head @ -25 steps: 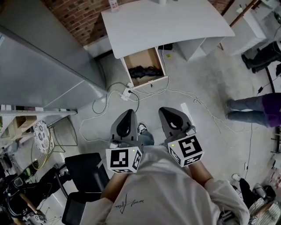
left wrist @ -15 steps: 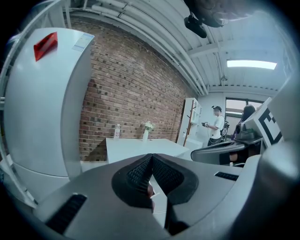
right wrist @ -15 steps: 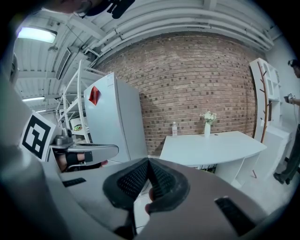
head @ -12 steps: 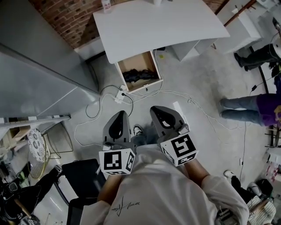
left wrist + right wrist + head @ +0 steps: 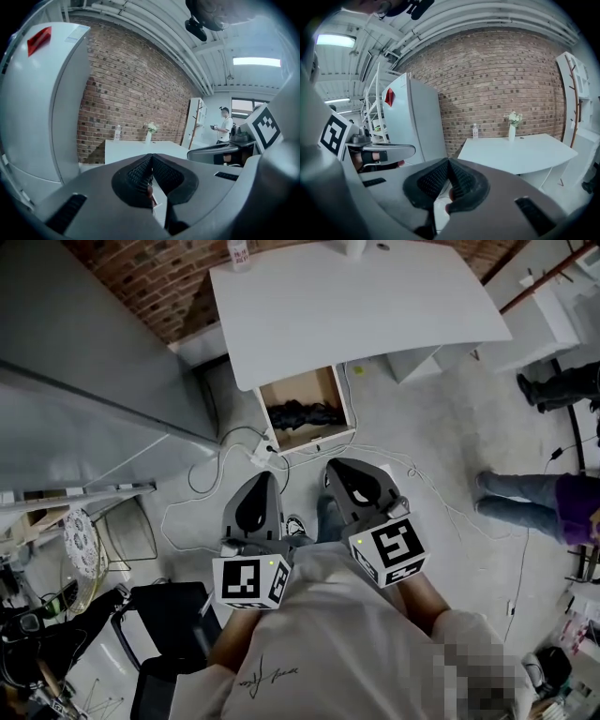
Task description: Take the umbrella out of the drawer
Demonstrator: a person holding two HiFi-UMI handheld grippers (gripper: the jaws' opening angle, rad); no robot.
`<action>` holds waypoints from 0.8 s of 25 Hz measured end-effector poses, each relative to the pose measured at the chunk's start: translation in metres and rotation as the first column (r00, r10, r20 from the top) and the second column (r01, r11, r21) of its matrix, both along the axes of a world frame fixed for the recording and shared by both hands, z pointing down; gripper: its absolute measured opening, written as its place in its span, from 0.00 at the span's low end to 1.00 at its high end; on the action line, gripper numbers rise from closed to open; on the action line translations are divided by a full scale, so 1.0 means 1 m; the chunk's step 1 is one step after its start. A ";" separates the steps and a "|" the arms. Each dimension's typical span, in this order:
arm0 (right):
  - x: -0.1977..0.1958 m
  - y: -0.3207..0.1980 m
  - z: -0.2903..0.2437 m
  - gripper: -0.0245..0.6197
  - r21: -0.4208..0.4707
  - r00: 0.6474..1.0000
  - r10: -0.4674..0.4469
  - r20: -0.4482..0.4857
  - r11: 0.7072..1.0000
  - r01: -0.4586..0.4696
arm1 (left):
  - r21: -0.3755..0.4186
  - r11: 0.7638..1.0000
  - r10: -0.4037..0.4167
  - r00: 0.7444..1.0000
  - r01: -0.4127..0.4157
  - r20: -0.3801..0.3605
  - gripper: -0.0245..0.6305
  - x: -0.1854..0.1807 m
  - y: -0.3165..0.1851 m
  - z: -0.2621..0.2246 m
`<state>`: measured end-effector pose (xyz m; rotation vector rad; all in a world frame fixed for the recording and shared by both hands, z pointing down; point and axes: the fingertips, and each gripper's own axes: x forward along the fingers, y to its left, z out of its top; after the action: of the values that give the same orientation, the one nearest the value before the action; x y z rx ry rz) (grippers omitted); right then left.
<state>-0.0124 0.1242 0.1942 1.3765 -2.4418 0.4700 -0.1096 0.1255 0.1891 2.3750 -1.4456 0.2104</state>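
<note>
I am holding the left tongs (image 5: 263, 480) and right tongs (image 5: 339, 468) side by side at frame centre, each pressed together on nothing. The dark umbrella (image 5: 305, 413) is lying in the open drawer (image 5: 315, 439) under the white bench (image 5: 356, 306), above centre, well apart from them.

Bare wood drawer (image 5: 295, 388) int.; smooth matt wht desk (image 5: 356, 306); rough brick wall (image 5: 497, 79).

The left tool (image 5: 265, 480) and right tool (image 5: 341, 468) are held side by side before the chest, both pointing toward 12 o'clock and tipped slightly downward. Each has its jaws pressed together, nothing between them. The left forearm (image 5: 228, 645) and right forearm (image 5: 424, 598) run back toward 6 o'clock
</note>
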 end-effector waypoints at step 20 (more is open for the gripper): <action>0.055 -0.116 0.040 0.06 -0.034 0.950 -0.310 -0.031 0.950 0.309 | -0.003 0.977 -0.211 0.975 0.212 0.069 0.07 0.079 -0.109 0.028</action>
<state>0.0426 0.0086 0.2343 0.9540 -2.5470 0.3974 -0.0304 0.0164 0.2169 2.2042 -1.7109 0.2450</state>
